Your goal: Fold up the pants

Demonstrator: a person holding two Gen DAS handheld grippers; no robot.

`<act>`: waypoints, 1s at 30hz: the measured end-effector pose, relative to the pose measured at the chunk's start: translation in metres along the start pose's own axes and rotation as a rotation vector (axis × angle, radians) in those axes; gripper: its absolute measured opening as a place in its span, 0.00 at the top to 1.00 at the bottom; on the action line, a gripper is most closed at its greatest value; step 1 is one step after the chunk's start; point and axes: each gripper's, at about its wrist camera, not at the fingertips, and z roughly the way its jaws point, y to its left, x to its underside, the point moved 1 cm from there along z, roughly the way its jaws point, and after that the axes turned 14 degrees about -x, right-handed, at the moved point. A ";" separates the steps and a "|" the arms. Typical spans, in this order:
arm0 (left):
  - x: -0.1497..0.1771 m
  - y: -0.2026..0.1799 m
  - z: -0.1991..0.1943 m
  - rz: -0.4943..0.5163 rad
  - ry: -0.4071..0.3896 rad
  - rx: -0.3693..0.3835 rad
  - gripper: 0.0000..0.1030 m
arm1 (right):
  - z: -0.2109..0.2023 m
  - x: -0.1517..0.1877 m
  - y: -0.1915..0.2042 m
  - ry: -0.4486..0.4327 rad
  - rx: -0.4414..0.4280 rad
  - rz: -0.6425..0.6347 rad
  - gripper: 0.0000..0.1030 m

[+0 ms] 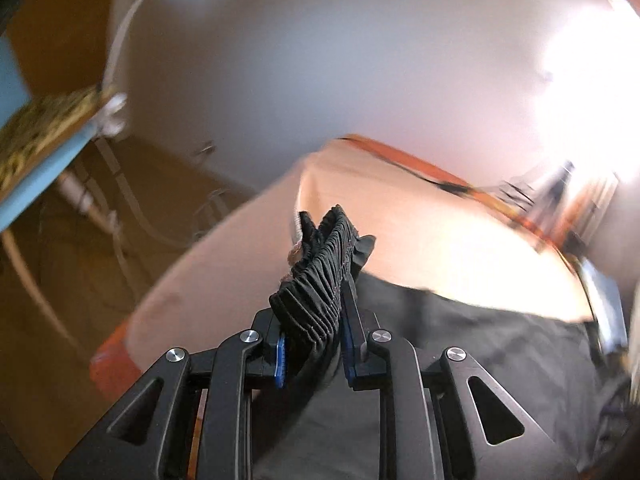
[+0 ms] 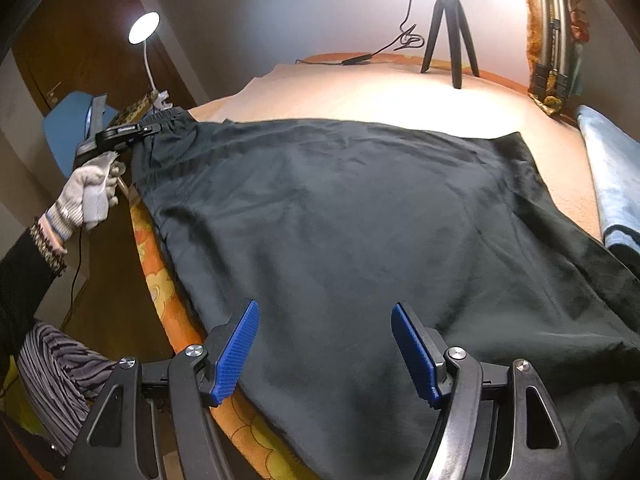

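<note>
Two lamps light my workspace: a round one on a thin white gooseneck (image 2: 144, 28) at the far left, and a strong glare on the back wall. A small black tripod (image 2: 450, 32) stands at the far edge of the bed (image 2: 360, 88), with a black cable (image 2: 384, 46) trailing beside it. Folded light-blue fabric (image 2: 612, 184) lies along the bed's right side, and a patterned orange cover (image 2: 160, 280) shows at the near left edge. Nothing sits on the cloth between my two tools.

Smooth peach sheeting covers the bed. The pants (image 2: 360, 220) are dark, thin, matte fabric with soft creases, spread flat across most of the bed, the gathered elastic waistband (image 1: 320, 276) at the left end.

My left tongs (image 1: 316, 344) are clamped on that waistband: its ribbed, bunched elastic stands up between the blue pads and the cloth hangs from them, lifted off the sheet. In the right wrist view I see the same tool (image 2: 132, 132) at the far left corner of the pants, held by a hand in a grey knit glove (image 2: 90, 188) with a dark sleeve.

My right tongs (image 2: 324, 348) stand wide apart over the near part of the pants, blue ridged pads (image 2: 236, 352) bare, gripping nothing.
</note>
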 end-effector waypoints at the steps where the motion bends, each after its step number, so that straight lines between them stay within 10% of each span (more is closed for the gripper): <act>1: 0.003 -0.014 -0.005 0.040 -0.010 0.014 0.82 | -0.002 -0.001 -0.001 -0.007 0.001 0.003 0.31; 8: 0.030 -0.087 -0.018 0.286 -0.046 0.031 0.82 | -0.007 -0.006 -0.006 -0.041 0.000 0.029 0.31; 30: 0.071 -0.127 -0.052 0.454 -0.066 0.076 0.54 | 0.002 -0.008 0.007 -0.015 -0.025 -0.016 0.31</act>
